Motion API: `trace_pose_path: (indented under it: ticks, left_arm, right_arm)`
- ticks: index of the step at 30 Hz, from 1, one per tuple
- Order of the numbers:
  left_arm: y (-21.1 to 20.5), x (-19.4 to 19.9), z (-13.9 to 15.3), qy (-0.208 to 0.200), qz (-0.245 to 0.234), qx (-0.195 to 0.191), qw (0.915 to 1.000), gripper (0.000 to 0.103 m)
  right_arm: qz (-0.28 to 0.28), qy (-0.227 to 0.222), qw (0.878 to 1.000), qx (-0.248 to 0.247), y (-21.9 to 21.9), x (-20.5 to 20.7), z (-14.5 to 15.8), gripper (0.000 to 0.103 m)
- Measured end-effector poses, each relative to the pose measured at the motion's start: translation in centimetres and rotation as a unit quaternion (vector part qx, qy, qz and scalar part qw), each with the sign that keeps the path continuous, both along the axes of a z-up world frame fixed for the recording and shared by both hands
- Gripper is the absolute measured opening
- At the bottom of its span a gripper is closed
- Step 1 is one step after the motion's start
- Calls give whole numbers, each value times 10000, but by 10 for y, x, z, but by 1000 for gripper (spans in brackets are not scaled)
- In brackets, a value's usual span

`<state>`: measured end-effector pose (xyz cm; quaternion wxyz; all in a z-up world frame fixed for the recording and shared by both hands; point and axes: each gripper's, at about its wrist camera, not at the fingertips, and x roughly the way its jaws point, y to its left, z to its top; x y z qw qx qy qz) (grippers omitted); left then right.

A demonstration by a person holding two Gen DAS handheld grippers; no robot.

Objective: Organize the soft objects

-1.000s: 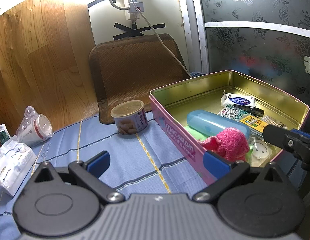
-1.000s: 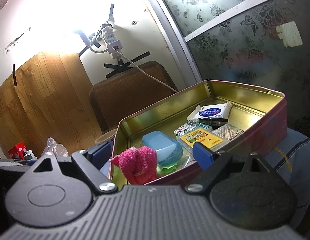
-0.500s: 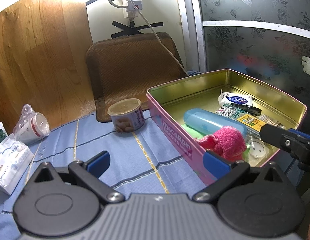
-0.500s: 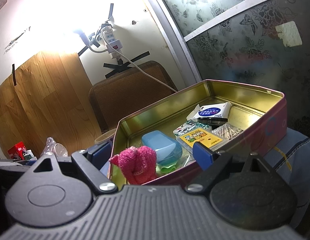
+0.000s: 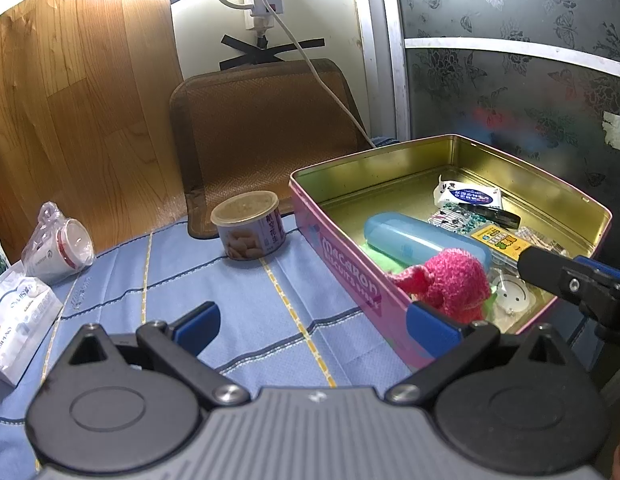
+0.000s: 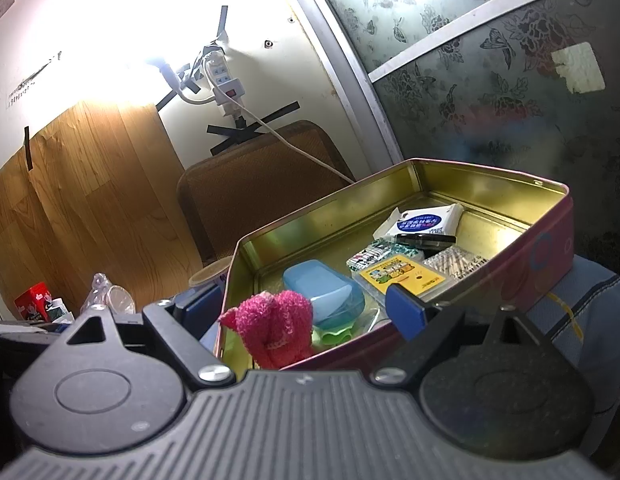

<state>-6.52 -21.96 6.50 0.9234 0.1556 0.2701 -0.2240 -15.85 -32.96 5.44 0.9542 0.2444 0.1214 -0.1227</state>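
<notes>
Your left hand-held gripper (image 5: 312, 322) hangs over the blue cloth (image 5: 246, 300) on the surface, its blue pads spread wide with nothing between them. Your right hand-held gripper (image 6: 302, 312) is just as wide open and empty, sitting at the near corner of the pink tin (image 6: 550, 248).

The fuzzy pink sock (image 5: 450, 280) lies inside the tin (image 5: 350, 268) at its near end, one part draped against the rim. Just behind it, touching, is a light blue case (image 5: 422, 238), with something green (image 6: 334, 334) under them. Further back in the tin you have a white tissue pack (image 5: 468, 196), a black clip (image 5: 496, 216), a yellow card (image 5: 500, 238) and a white round socket piece (image 5: 512, 298).

Outside the tin, a lidded can (image 5: 248, 224) stands upright on the cloth just beside the tin's far corner. A bagged cup (image 5: 60, 246) and white packets (image 5: 16, 316) lie well apart on the left.
</notes>
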Motion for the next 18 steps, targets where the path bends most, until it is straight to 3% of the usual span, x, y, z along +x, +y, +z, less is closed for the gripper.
trace_pose_path:
  ticks: [18]
  left_arm:
    - [3,2,1,180,-209,-178,9995,103]
  right_arm:
    - [-2,22,10000,-36,3,1,2,91]
